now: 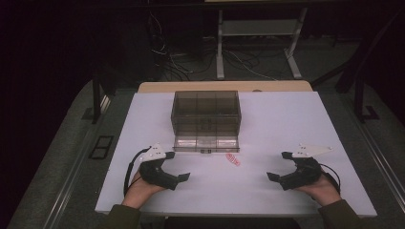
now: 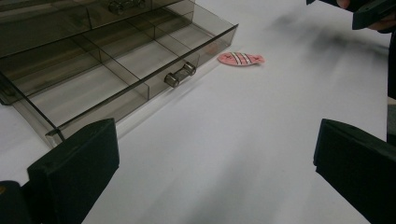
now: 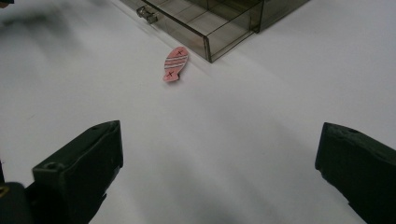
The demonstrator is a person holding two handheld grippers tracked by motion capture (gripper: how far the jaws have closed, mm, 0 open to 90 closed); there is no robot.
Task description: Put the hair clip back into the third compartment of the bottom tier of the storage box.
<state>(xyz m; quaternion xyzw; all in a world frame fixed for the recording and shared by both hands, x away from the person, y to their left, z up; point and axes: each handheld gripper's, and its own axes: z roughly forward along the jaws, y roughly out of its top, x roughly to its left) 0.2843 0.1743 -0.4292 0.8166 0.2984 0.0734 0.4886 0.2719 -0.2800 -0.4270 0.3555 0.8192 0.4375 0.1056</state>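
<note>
- Near edge, left: the left gripper [image 1: 179, 168] rests in the person's left hand [image 1: 143, 187] on the white bench [image 1: 286, 124], its jaws set wide apart with only bare bench surface between them.
- Near edge, right: the right gripper [image 1: 279, 167] lies in the person's right hand [image 1: 322, 187], well apart from the left one; its jaws likewise stand wide and hold nothing.
- Middle, between the two grippers and a little farther off: a small pink fish-shaped piece [image 1: 233, 159] with pale stripes lies flat on the bench. Bare bench separates it from both pairs of jaws, with nothing in the way on either side.
- Just beyond the fish: the pulled-out drawer [image 1: 206, 143] of a smoky transparent box [image 1: 206, 112], divided into compartments, with a small metal handle [image 2: 180, 74] on its front. The fish lies just beside the drawer's right front corner; whether it touches the drawer cannot be told.
- Far: beyond the bench, a dark floor with loose cables [image 1: 167, 57] and the legs of a metal stand [image 1: 258, 47].
</note>
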